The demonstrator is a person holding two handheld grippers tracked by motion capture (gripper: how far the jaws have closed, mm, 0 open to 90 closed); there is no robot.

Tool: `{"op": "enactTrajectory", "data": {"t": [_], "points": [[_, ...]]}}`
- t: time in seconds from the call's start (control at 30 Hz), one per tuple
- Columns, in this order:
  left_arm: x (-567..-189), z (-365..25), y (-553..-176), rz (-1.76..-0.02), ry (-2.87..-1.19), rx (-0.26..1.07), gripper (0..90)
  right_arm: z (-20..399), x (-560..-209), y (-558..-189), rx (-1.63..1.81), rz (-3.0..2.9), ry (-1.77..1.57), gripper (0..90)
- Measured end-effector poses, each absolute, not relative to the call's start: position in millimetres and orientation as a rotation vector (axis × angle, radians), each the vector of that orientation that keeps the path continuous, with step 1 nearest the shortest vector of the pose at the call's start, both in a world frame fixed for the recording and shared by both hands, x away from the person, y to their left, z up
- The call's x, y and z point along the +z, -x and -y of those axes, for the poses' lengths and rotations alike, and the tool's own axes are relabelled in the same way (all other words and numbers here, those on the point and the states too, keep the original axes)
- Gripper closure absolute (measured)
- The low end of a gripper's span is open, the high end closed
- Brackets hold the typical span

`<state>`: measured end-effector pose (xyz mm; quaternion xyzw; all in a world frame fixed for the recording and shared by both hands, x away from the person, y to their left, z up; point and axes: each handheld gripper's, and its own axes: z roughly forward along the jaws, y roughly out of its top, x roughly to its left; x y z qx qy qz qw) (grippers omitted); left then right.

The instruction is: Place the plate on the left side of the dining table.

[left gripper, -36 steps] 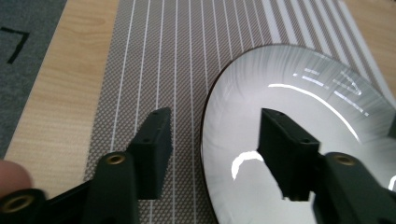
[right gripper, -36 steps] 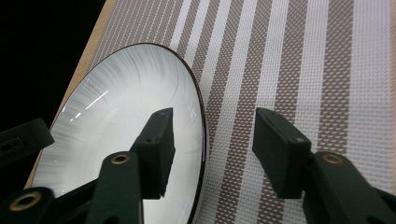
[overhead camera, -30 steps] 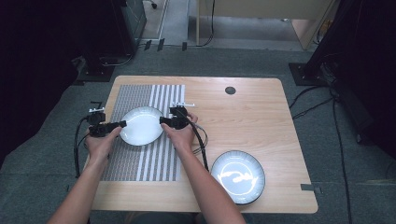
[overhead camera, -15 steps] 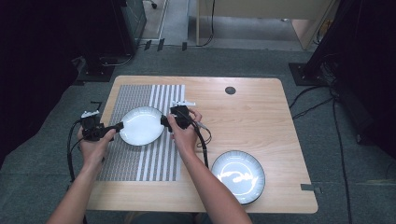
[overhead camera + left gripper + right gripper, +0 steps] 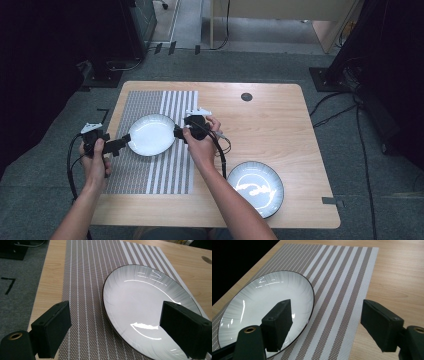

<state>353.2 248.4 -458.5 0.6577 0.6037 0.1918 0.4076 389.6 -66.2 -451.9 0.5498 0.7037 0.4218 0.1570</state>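
A white plate with a thin dark rim (image 5: 151, 135) lies flat on the striped placemat (image 5: 145, 107). My left gripper (image 5: 121, 143) sits just off its left edge, and my right gripper (image 5: 178, 134) just off its right edge. The left gripper's (image 5: 117, 336) jaws have just been opening and stand wide over the plate's (image 5: 140, 302) near rim without pressing on it. The right gripper's (image 5: 330, 326) jaws have just been opening too. They straddle the plate's (image 5: 267, 300) rim and the placemat (image 5: 342, 277), and nothing is gripped.
A second plate with a dark rim (image 5: 255, 188) rests on the wooden table (image 5: 270, 125) at the front right. A small dark round disc (image 5: 246, 96) sits near the table's far edge. Cables trail from both grippers. Dark equipment and cables stand on the floor around the table.
Both grippers have let go of the plate's edges and opened. The left hand has drawn back to the left, away from the rim. The right hand has risen slightly.
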Motion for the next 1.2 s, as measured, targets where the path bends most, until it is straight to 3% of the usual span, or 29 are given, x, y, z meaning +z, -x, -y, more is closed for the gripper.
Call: {"op": "enactTrajectory", "data": {"t": [0.23, 1.2], "points": [[-457.4, -246.4, -342.5, -1.541, -1.629, 0.442, 9.8, 80.6, -440.5, -382.2, 1.225, -2.020, -1.565, 25.7], [-459.7, -228.2, -293.3, -1.444, -1.694, 0.508, 9.8, 157.0, -423.6, -342.3, 1.269, -1.921, -1.584, 25.6]]}}
